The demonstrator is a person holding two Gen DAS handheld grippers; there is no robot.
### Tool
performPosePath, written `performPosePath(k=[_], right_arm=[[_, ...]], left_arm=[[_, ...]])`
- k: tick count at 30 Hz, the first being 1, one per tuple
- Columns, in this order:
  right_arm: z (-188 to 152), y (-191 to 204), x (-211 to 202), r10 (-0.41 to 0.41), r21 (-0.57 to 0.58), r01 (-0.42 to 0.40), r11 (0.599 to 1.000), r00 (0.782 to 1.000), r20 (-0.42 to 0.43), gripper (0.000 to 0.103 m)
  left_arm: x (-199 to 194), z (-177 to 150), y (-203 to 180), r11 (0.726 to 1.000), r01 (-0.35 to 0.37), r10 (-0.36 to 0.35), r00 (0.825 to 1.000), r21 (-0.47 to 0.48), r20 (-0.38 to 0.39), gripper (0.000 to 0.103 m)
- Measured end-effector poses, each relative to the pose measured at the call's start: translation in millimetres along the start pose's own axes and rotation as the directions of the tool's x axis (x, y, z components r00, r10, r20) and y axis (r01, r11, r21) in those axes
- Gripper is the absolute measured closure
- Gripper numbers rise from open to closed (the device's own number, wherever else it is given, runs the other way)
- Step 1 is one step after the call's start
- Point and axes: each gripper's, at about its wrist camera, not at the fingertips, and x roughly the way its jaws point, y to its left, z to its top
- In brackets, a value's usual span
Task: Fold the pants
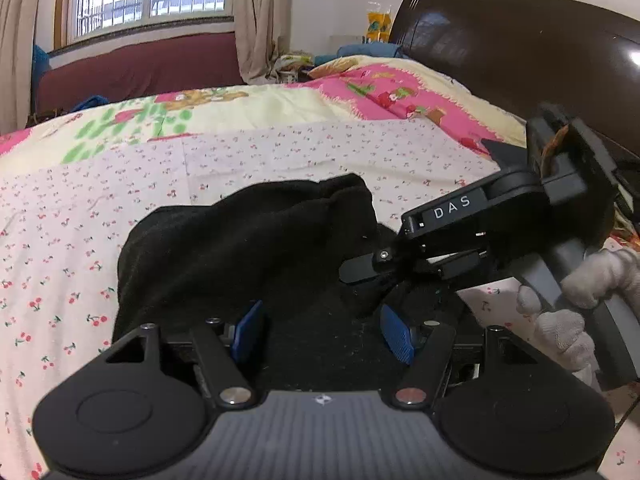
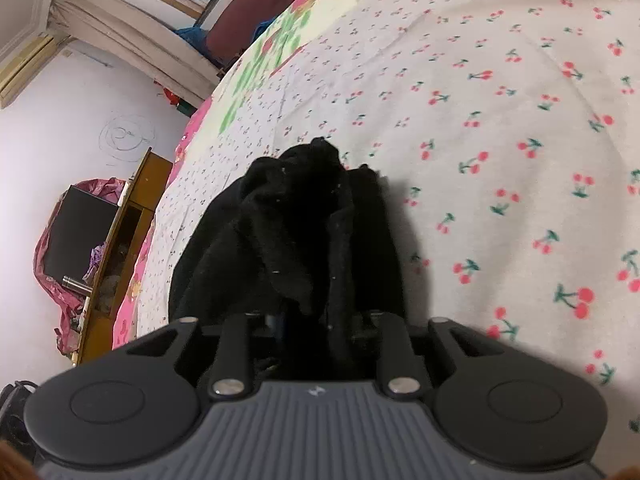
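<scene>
The black pants [image 1: 248, 248] are seen bunched on the bed [image 1: 280, 152]. The right tongs [image 1: 360, 272] are clamped on a fold; the left tongs [image 1: 324, 332] stand apart over the cloth. Soft, limp, light fabric is judged; hems or waistband should be gripped.

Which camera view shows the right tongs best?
The left wrist view: the right tongs appear from the side, pinching the black pants. The right wrist view shows only their base; pants hide the tips.
</scene>
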Motion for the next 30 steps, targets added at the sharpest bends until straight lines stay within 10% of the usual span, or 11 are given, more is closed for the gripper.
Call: performPosePath(k=[4, 8, 11, 16, 21, 30], right_arm=[[0.8, 29.4, -21.7, -0.149, -0.151, 0.158, 0.976, 0.986, 0.073, 0.062], [1.9, 72.8, -49.2, -0.302, -0.300, 0.379, 0.875, 0.913, 0.274, 0.061], [4.3, 107.4, -60.2, -0.157, -0.380, 0.271, 0.884, 0.939, 0.305, 0.061], [5.6, 134.3, 16.8, -0.049, -0.435, 0.055, 0.899, 0.998, 0.025, 0.064], [41.4, 92.0, 98.4, -0.288, -0.339, 0.278, 0.899, 0.957, 0.021, 0.103], [30.4, 145.7, 57.3, -0.097, -0.456, 0.108, 0.883, 0.994, 0.048, 0.088]], left_arm=[[-15.8, -4.8, 1.8, 1.000, 0.021, -0.021, 1.000, -0.011, 0.019, 0.025], [-12.0, -11.4, -5.4, 0.999, -0.006, 0.006, 1.000, 0.050, 0.004, 0.022], [-7.3, -11.5, -13.6, 0.997, -0.015, 0.014, 1.000, 0.069, 0.013, 0.021], [-8.2, -16.1, -17.1, 0.998, -0.023, 0.021, 0.999, 0.065, 0.026, 0.021], [-5.1, -21.2, -19.4, 0.996, -0.017, 0.014, 0.999, 0.085, 0.030, 0.021], [-6.4, -22.5, -5.5, 0.998, 0.052, -0.054, 0.997, 0.029, 0.062, 0.018]])
